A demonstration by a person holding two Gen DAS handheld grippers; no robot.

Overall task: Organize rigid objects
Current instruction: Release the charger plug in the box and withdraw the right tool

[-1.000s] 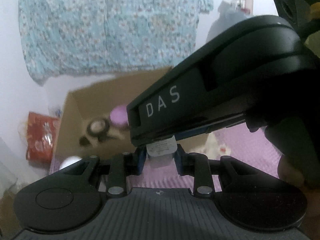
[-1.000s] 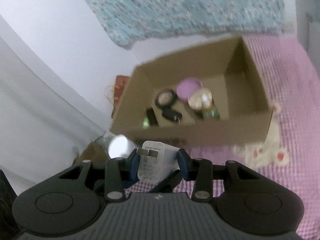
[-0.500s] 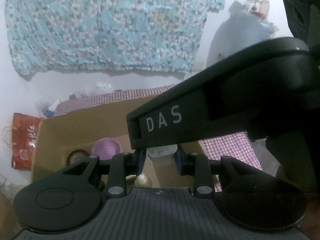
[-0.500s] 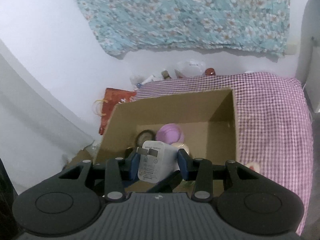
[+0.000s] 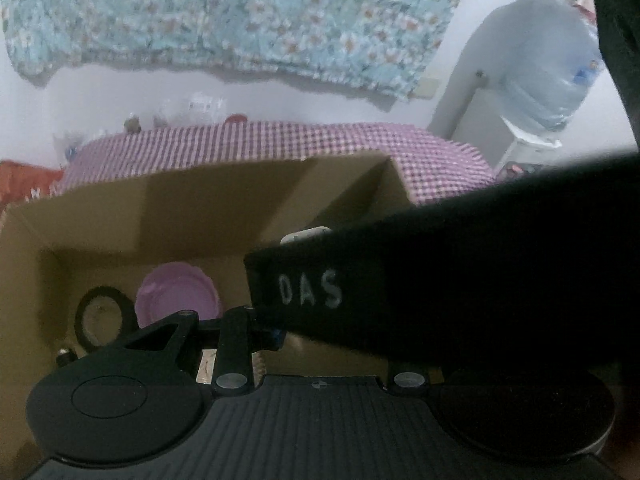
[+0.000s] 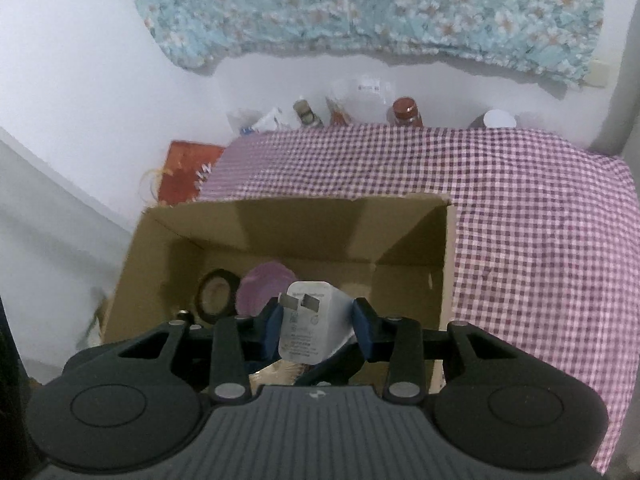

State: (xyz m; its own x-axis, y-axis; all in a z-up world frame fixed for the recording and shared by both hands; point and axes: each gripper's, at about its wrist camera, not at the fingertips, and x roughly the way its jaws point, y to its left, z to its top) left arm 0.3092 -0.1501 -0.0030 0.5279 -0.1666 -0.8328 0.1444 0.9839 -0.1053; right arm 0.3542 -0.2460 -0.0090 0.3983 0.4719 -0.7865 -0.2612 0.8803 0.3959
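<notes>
My right gripper [image 6: 318, 328] holds a white charger plug [image 6: 308, 328] between its blue pads, and the jaws are closing on it. It hangs over an open cardboard box [image 6: 448, 264]. A purple lid [image 6: 262, 288] and a black tape ring [image 6: 216, 296] lie inside. In the left wrist view the box [image 5: 200, 208], lid [image 5: 176, 300] and ring [image 5: 100, 320] sit just ahead. The right gripper's black body [image 5: 440, 292] crosses in front of my left gripper [image 5: 316, 336]. It hides the left jaws and the small white item they held.
The box stands on a purple checked cloth [image 6: 540, 220]. Jars and bottles [image 6: 406, 112] line the wall behind it. A red bag [image 6: 184, 172] sits off the cloth's left end. A water jug [image 5: 548, 84] stands at the right, and a floral cloth [image 6: 360, 8] hangs above.
Both grippers have moved forward until they hang over the box, which now looks larger and lower in both views. The right gripper's body has sunk across the left view and covers the left's white item.
</notes>
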